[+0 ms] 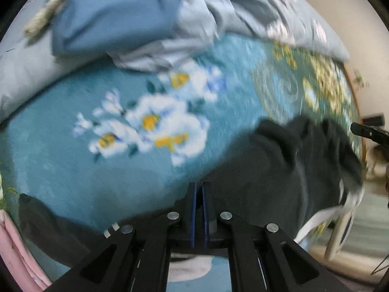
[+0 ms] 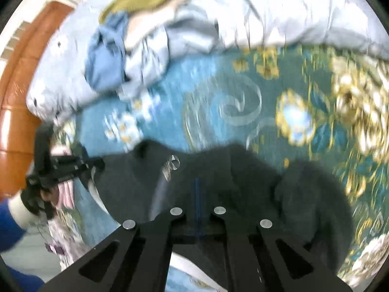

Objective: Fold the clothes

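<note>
Dark grey soft knit garment (image 2: 243, 189) w/ white trim, limp & light, lies bunched on teal floral bedspread (image 1: 73, 170); left gripper (image 1: 199, 194) & right gripper (image 2: 197, 194) both pinching its near edge—best held at hems/corners.

My right hand-held gripper (image 2: 197, 206) sits pinched on the dark garment (image 2: 243, 182) over the teal floral blanket (image 2: 218, 85) — my left hand-held gripper (image 2: 97, 164) grips its edge, blurred, blue clothes (image 2: 104, 60) beyond.

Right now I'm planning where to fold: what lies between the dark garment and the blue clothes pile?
Only bare floral blanket lies between the dark garment and the blue clothes pile, shown in both wrist views.
</note>
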A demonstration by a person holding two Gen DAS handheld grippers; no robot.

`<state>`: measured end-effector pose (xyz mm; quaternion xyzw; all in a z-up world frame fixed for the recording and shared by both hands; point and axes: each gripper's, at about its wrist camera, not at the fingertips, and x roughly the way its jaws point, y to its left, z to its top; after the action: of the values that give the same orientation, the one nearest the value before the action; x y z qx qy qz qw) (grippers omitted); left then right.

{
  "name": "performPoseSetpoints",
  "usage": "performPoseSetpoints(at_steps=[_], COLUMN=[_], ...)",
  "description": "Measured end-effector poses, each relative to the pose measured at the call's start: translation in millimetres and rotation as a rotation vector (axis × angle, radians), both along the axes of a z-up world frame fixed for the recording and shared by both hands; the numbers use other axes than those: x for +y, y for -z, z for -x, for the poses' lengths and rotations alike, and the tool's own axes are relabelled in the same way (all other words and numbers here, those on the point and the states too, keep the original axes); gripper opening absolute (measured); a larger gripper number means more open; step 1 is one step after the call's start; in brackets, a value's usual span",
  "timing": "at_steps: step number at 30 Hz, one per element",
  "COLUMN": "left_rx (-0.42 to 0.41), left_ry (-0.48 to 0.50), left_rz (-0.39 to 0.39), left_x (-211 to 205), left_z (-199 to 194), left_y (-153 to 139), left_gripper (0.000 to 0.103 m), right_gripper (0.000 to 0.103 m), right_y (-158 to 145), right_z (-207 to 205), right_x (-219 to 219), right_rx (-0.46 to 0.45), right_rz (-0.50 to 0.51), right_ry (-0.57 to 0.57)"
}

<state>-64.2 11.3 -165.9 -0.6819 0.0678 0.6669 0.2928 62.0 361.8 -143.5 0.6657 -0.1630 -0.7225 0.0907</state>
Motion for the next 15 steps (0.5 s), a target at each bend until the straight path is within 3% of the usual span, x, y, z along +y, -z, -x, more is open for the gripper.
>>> performPoseSetpoints(at_steps=[6, 9, 11, 12, 13, 14, 15], left_rx=[0.024, 0.004, -0.036, -0.075, -0.085, -0.1, -0.112], left_ry=[-0.016, -0.001, 0.019, 0.027, 0.034, 0.053, 0.069], left_rz=[-0.021, -0.025, -0.033, -0.043, -0.034, -0.014, -0.001], left_x=[16.6, 19.4, 25.1, 24.6, 26.9, 27.7, 28.2], left_z=[2.6, 5.9, 5.3, 4.2, 2.5, 0.9, -0.5], left_y=[12.6, 19.3, 31.2, 37.7, 44.0, 51.6, 57.8], left_gripper=[0.0, 0.0, 0.001, 0.002, 0.013, 0.022, 0.05], right_gripper=[0.0, 0.001, 0.017, 0.039, 0.05, 0.05, 0.05], right_y=[-14.5, 12.7, 30.2, 37.0, 45.3, 52.4, 59.1], right_z=[37.5, 31.7, 21.5, 16.4, 10.4, 4.5, -1.1], right_x=[-0.6, -5.9, -5.4, -4.2, -2.5, -1.4, -0.8], right_rx=[0.057, -0.033, -0.087, -0.106, -0.137, -0.166, -0.188], right_rz=[-0.004, -0.04, -0.05, -0.051, -0.024, 0.004, 0.005], right_ry=[-0.06, -0.121, -0.131, -0.131, -0.12, -0.104, -0.098])
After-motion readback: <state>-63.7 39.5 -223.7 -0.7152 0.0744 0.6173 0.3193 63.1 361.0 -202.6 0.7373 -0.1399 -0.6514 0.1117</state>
